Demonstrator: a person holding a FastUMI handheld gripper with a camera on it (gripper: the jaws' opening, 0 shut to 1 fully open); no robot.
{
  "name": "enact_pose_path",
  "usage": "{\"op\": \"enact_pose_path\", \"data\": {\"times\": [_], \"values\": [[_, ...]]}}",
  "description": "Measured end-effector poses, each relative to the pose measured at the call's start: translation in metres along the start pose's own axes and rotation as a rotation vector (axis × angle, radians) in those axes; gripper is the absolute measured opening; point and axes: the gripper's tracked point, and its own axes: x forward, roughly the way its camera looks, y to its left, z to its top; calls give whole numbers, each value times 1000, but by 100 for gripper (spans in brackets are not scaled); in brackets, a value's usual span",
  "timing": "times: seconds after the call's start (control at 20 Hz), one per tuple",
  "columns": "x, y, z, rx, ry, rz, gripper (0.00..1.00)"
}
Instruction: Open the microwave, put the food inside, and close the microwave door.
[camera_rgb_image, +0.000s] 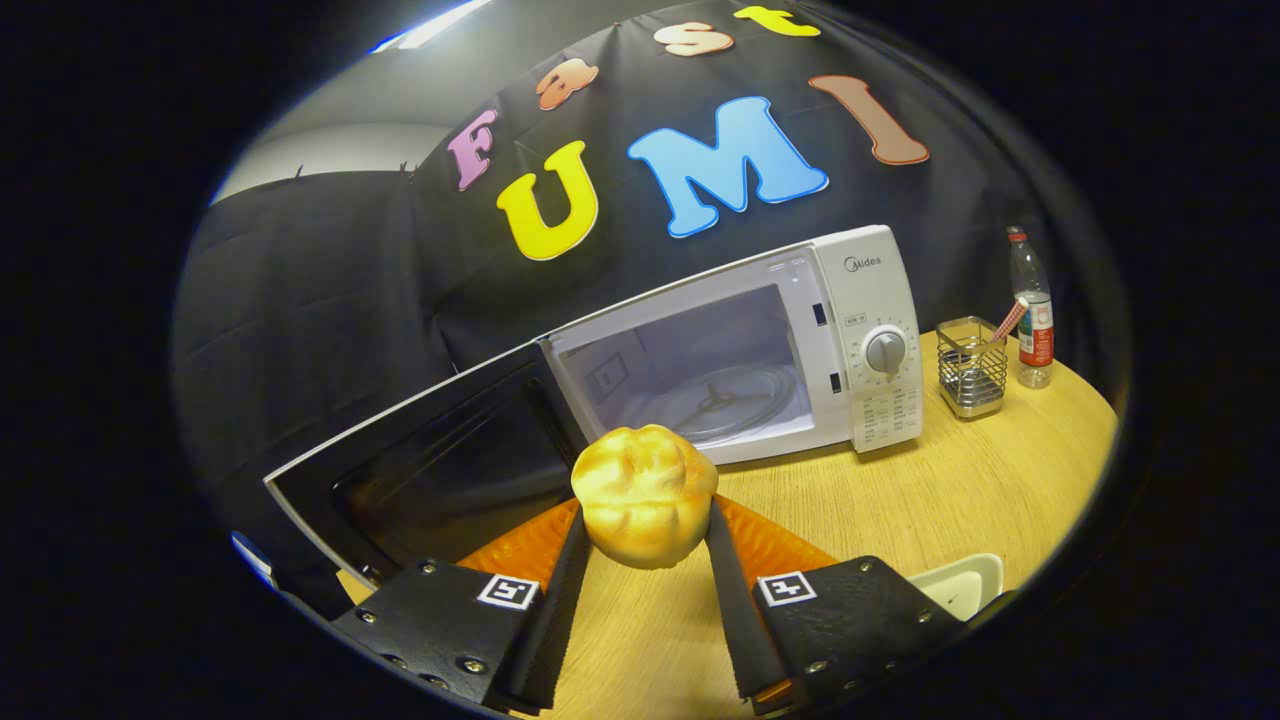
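Observation:
A golden bread bun hangs above the wooden table, with my gripper shut on it, a finger pressing on each side. Beyond the fingers stands a white microwave. Its door is swung wide open to the left. The lit cavity shows a glass turntable with nothing on it. The bun is in front of the cavity opening, outside it.
A wire mesh holder with a striped straw stands right of the microwave, and a plastic bottle with a red label beside it. A white dish sits on the table by my right finger. The open door juts out on the left.

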Motion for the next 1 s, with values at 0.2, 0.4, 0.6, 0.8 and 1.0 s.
{"op": "enact_pose_path", "data": {"times": [0.2, 0.4, 0.6, 0.8, 1.0], "values": [[54, -1, -3, 101, 13, -24, 65], [99, -10, 5, 162, -24, -81, 65], [139, -15, 18, 217, -48, -116, 65], [173, -22, 24, 261, -53, -149, 65], [199, -35, 31, 331, -81, -157, 65]]}}
